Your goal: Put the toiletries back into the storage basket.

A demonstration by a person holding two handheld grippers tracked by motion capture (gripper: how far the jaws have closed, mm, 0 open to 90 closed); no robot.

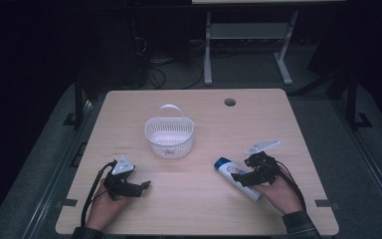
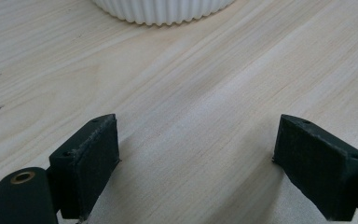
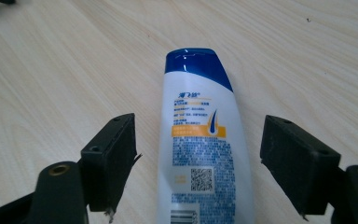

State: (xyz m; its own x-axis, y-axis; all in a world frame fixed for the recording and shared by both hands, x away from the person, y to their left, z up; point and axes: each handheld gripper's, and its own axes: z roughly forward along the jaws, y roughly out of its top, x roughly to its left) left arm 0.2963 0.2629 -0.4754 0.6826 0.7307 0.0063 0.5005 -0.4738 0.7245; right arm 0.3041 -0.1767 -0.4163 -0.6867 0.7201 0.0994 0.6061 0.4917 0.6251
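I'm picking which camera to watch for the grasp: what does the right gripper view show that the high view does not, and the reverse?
Right gripper view alone: the printed label and QR code on the shampoo bottle, which lies flat between the open pads of the right gripper, a gap on each side. High view alone: the white basket upright mid-table, the left gripper apart from it, both hands and the table edges. Shared: the blue-capped bottle lying on the wooden top, with the right gripper over it.
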